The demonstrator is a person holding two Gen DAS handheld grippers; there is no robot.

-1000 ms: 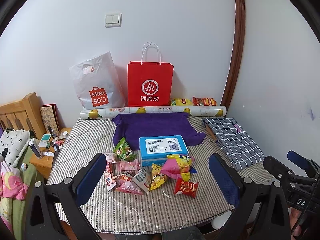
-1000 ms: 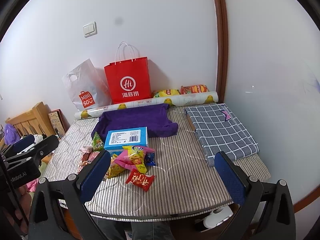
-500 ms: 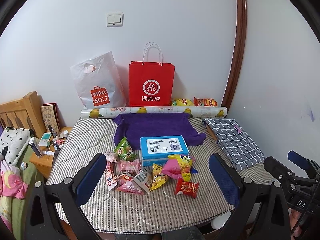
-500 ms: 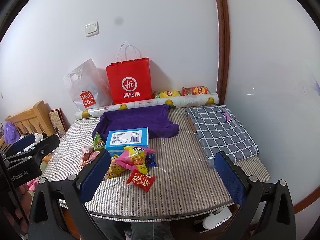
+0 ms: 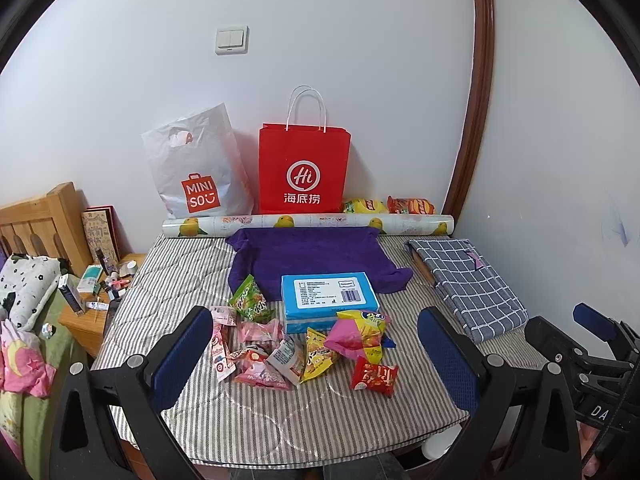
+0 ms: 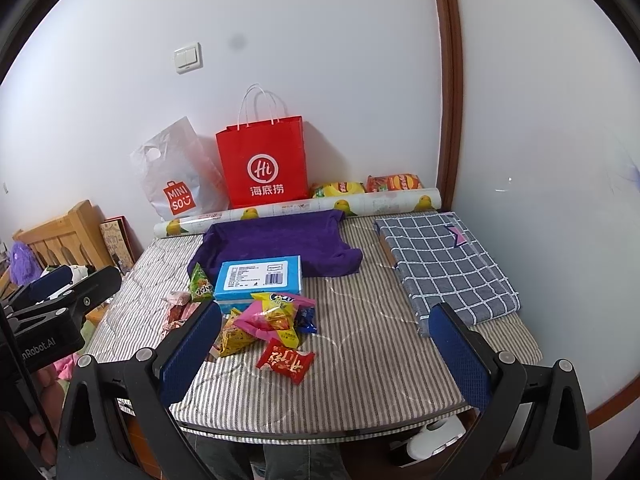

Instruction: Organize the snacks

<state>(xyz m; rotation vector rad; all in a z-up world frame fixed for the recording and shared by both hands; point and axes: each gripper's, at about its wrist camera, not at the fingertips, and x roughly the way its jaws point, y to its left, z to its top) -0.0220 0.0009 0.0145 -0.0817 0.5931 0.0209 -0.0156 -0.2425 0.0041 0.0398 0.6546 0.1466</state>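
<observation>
Here the left gripper (image 5: 316,354) and right gripper (image 6: 326,350) both hang with jaws spread wide and empty above the near edge of the striped table (image 6: 360,400). Bare striped surface lies just ahead of the right gripper. The snack packets (image 5: 304,344) sit heaped ahead between the left gripper's fingers, against a blue box (image 5: 328,294). Beyond are a purple cloth (image 5: 316,256), a paper roll (image 5: 308,222) and a red paper bag (image 5: 304,172) at the wall; a folded checked cloth (image 6: 444,264) lies far right.

Red paper bag (image 5: 304,172), purple towel (image 5: 316,256), blue box (image 5: 328,296), grey-striped table cover (image 5: 280,412)
</observation>
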